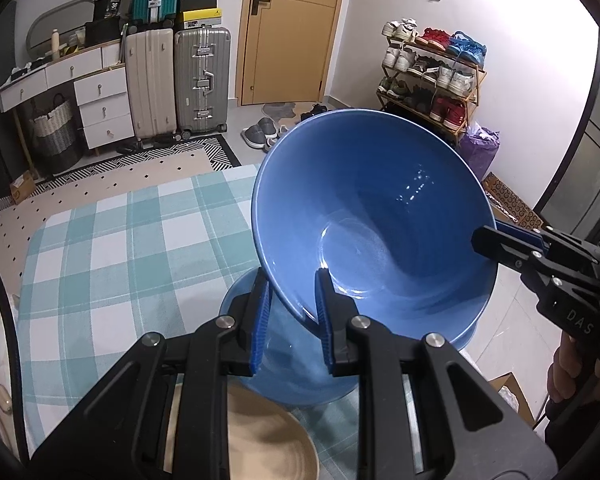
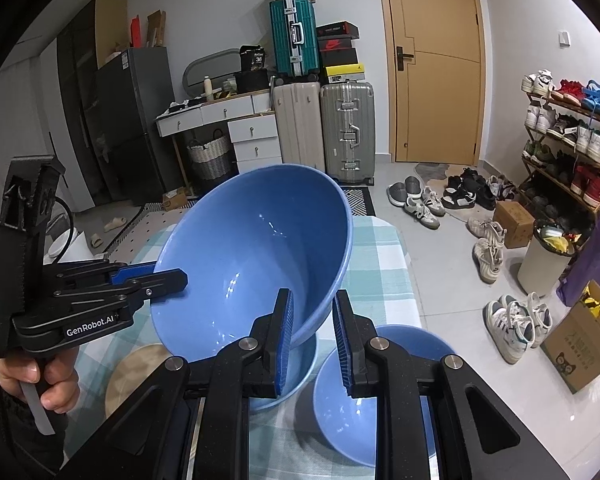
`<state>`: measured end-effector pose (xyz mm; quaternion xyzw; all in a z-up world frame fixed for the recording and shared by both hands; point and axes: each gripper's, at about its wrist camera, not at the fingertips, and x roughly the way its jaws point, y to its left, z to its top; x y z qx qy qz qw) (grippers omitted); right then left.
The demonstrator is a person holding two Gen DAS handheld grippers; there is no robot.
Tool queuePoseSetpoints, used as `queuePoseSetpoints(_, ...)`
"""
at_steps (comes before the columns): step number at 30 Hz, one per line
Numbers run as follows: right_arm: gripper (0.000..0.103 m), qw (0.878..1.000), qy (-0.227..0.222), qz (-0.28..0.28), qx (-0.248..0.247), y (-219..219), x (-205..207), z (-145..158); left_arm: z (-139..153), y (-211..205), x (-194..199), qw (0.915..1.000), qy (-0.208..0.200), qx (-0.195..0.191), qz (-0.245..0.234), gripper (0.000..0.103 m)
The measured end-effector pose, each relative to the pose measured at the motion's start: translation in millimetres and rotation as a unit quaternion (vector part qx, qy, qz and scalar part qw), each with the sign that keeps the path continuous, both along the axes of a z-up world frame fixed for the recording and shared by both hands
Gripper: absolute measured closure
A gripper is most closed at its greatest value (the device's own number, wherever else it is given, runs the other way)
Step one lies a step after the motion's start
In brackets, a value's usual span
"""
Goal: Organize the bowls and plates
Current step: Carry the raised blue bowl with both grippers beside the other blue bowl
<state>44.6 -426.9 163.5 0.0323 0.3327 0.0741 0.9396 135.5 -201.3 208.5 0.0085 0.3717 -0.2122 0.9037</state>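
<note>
A large blue bowl (image 1: 372, 216) (image 2: 252, 248) hangs tilted above the table with both grippers gripping its rim. My left gripper (image 1: 291, 280) is shut on the near rim; in the right wrist view it (image 2: 180, 276) clamps the bowl's left edge. My right gripper (image 2: 313, 296) is shut on the rim's lower right; the left wrist view shows it (image 1: 482, 240) on the bowl's right edge. Below sits a second blue bowl (image 1: 292, 380) (image 2: 296, 376), and a third blue bowl (image 2: 380, 396) stands to its right. A beige plate (image 1: 260, 444) (image 2: 140, 376) lies nearby.
The table carries a green-and-white checked cloth (image 1: 120, 260) (image 2: 376, 264). Shoes (image 2: 496, 320) lie scattered on the floor by a shoe rack (image 2: 572, 148). Suitcases (image 2: 324, 128), white drawers (image 1: 100, 96), a bin (image 2: 544, 260) and cardboard boxes (image 2: 580, 344) stand around.
</note>
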Motion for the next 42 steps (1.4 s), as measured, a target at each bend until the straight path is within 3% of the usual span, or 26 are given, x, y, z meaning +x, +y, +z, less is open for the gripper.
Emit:
queuePoseSetpoints(18, 0.082, 1.000, 0.008, 0.011, 0.006, 18, -12, -13, -23, 16, -11, 0.9999, 0.014, 0.009, -0.001, 0.085)
queuePoseSetpoints(42, 0.082, 0.998, 0.051, 0.023, 0.016, 38, 12, -54, -78, 24, 24, 0.9985, 0.043, 0.030, 0.018, 0.085)
